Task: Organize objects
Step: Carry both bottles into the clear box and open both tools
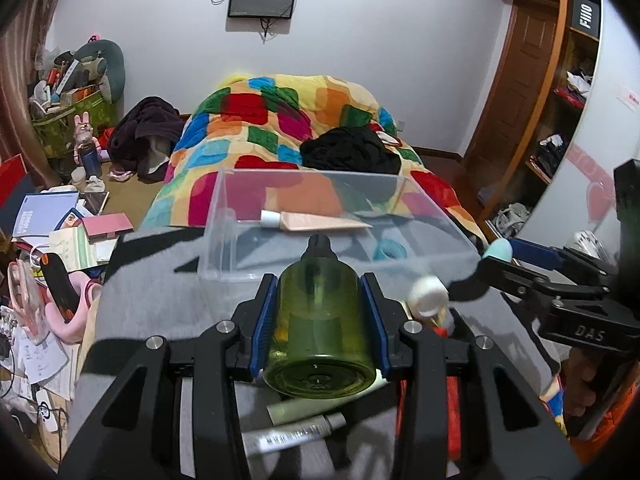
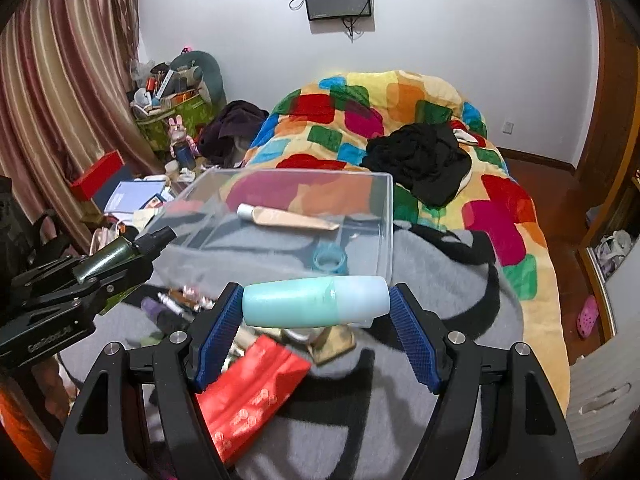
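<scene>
My left gripper (image 1: pixel 320 308) is shut on a green bottle (image 1: pixel 320 332) with a black pump top, held lengthwise just before the clear plastic box (image 1: pixel 224 240). My right gripper (image 2: pixel 316 312) is shut on a teal bottle (image 2: pixel 316 300), held crosswise in front of the same box (image 2: pixel 384 232). A peach tube (image 1: pixel 320 222) with a white cap and a blue ring (image 2: pixel 330 260) lie in the box. The right gripper also shows in the left wrist view (image 1: pixel 496 258), and the left gripper shows in the right wrist view (image 2: pixel 120 258).
Loose items lie on the grey blanket (image 2: pixel 420 360) under the grippers: a red pouch (image 2: pixel 256 396), a silver tube (image 1: pixel 296 434), a white-capped bottle (image 1: pixel 430 296), small cosmetics (image 2: pixel 176 304). A colourful quilt (image 1: pixel 280 128) with black clothes (image 1: pixel 352 152) lies behind. Clutter (image 1: pixel 52 240) fills the left floor.
</scene>
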The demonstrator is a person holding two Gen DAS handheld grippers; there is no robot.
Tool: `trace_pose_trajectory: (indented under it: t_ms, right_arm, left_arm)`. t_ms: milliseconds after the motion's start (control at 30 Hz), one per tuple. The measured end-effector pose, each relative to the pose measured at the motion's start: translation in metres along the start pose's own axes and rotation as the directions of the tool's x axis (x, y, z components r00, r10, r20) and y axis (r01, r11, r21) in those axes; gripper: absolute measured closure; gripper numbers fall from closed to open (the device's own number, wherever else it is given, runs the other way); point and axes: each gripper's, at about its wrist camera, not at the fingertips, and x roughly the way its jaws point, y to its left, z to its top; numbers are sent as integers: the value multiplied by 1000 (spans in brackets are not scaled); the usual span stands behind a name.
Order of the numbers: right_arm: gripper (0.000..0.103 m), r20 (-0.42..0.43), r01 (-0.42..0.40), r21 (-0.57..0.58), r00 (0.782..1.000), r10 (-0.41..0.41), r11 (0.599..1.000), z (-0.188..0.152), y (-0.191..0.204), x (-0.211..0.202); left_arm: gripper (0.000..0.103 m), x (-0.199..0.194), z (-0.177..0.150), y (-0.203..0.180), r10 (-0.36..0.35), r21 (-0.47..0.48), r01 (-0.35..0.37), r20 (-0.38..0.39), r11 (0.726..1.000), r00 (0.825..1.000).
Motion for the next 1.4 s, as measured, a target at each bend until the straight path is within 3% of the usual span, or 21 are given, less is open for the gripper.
trace_pose_trajectory:
  t_ms: [500,1067,1400]
  right_arm:
    - [32,-56,-18,63,998,22,998,38,-12,48]
    - [32,-191,-31,51,981,40,998,40,0,111]
    - [31,-205,-22,19,978,25,1000,36,8,113]
  left_arm:
    - [62,40,42,19,4,-46,-6,-44,999,999]
    - [62,89,41,27,-9,-57,0,-157,998,988]
    - [59,86,39,26,-15,-50,8,-150,999,989]
